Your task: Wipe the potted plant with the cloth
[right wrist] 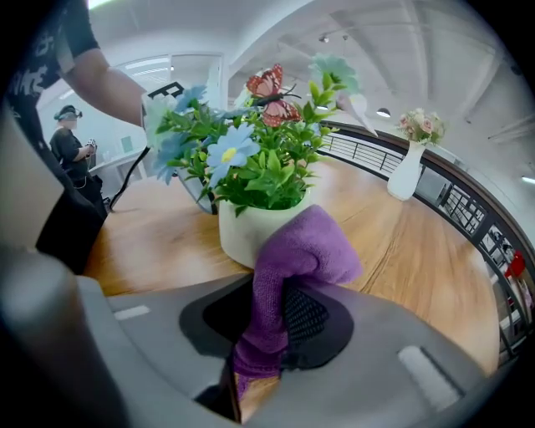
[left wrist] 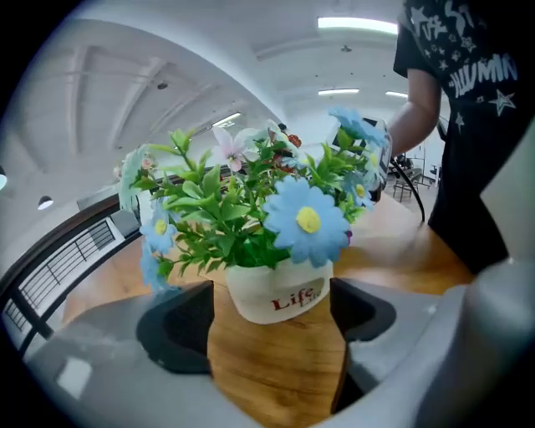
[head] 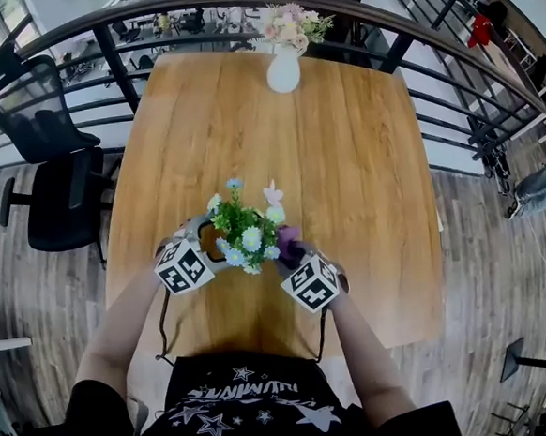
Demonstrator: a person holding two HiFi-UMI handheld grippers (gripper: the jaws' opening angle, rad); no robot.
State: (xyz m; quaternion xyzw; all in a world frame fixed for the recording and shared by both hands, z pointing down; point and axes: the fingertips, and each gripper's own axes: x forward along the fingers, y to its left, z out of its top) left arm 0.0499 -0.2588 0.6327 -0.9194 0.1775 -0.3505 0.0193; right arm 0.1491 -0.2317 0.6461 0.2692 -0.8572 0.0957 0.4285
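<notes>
The potted plant (head: 246, 233), green leaves with blue and white flowers in a white pot (left wrist: 276, 288) marked "Life", stands on the wooden table (head: 344, 160) near its front edge. My left gripper (left wrist: 272, 322) is at the pot's left side in the head view; its jaws stand wide, with the pot just beyond the tips and untouched. My right gripper (right wrist: 272, 322) is on the pot's right, shut on a purple cloth (right wrist: 288, 259). The cloth's folded top rests against the white pot (right wrist: 242, 230). In the head view the cloth (head: 289, 244) shows beside the leaves.
A white vase of pink flowers (head: 283, 66) stands at the table's far edge, also in the right gripper view as the vase (right wrist: 407, 171). A black office chair (head: 48, 174) is left of the table. A dark railing (head: 448, 48) curves behind it.
</notes>
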